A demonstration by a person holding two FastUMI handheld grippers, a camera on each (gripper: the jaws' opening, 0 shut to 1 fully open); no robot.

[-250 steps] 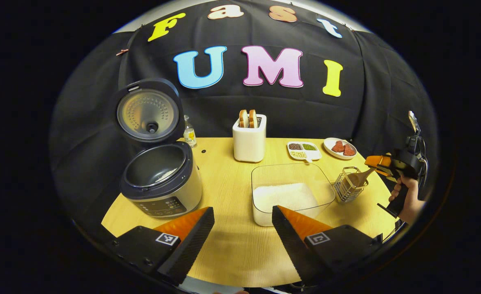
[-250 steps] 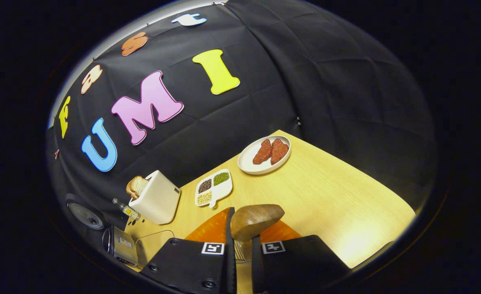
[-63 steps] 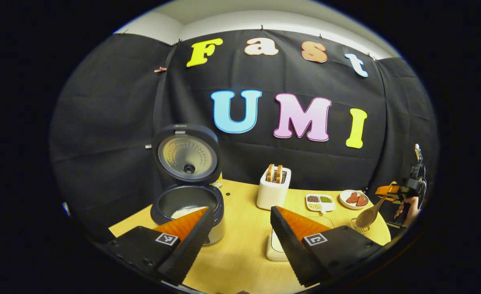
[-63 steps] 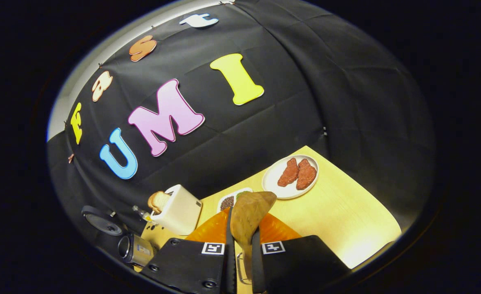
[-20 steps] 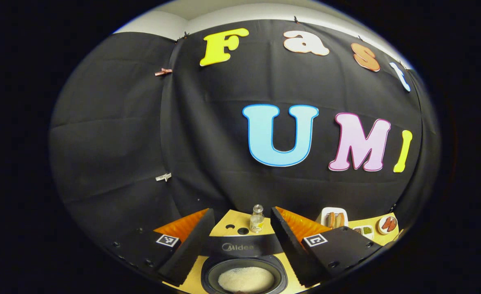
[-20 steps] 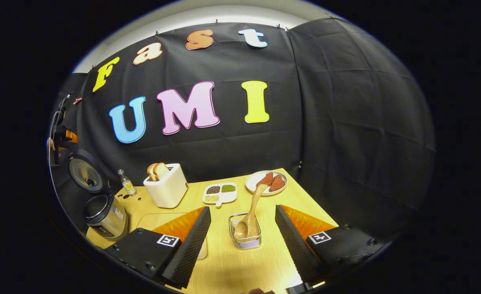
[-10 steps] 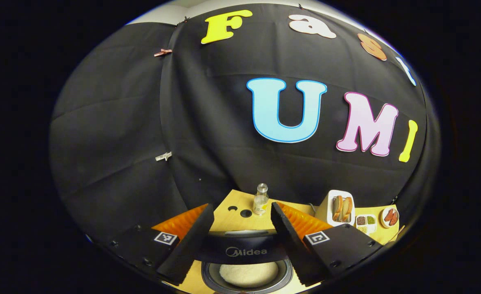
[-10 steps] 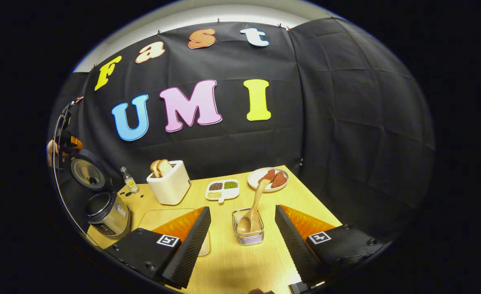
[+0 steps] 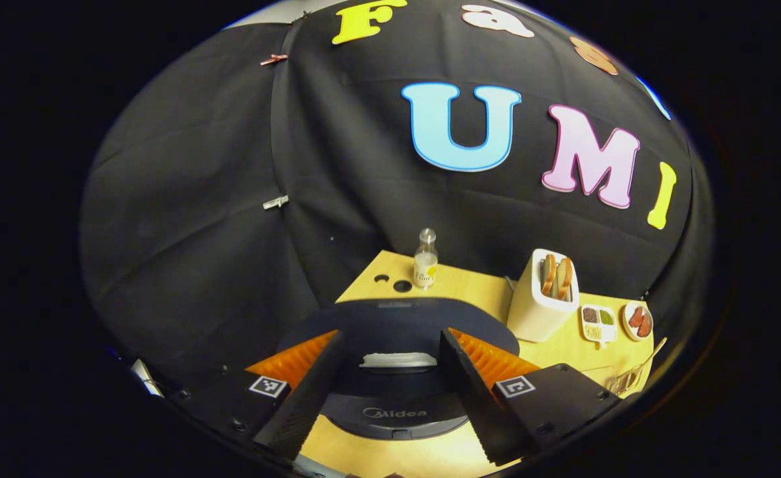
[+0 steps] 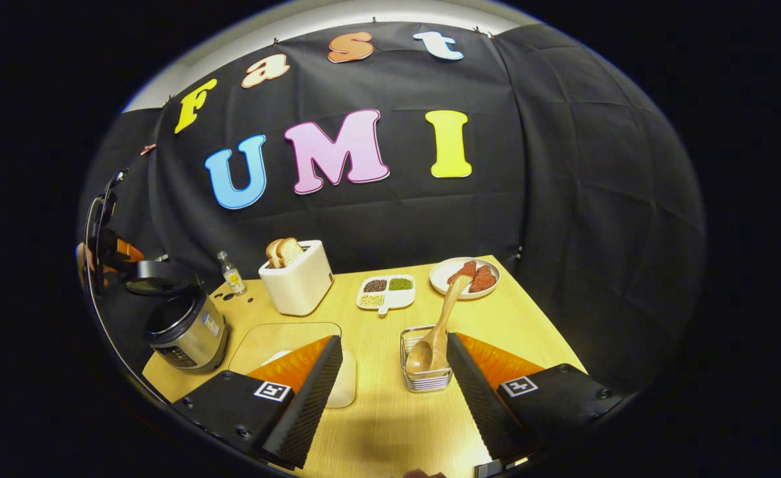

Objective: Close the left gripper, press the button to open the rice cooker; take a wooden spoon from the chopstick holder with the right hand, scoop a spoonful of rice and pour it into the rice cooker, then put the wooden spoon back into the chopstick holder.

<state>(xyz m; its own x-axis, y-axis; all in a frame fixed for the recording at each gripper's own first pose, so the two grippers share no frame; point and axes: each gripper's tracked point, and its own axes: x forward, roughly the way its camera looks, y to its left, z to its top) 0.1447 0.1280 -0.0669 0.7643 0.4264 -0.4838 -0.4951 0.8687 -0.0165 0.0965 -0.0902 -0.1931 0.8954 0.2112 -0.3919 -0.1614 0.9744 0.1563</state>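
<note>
Both tools gape empty: left tool over the rice cooker lid, right tool near the chopstick holder.

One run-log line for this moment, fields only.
left gripper: open, over rice cooker lid, lid partly down | right gripper: open | wooden spoon: in chopstick holder

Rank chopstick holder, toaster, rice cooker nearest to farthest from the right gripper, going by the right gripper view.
From the right gripper:
1. chopstick holder, just ahead between the open jaws, wooden spoon standing in it.
2. toaster, further back, left of centre.
3. rice cooker, far left table edge.
</note>
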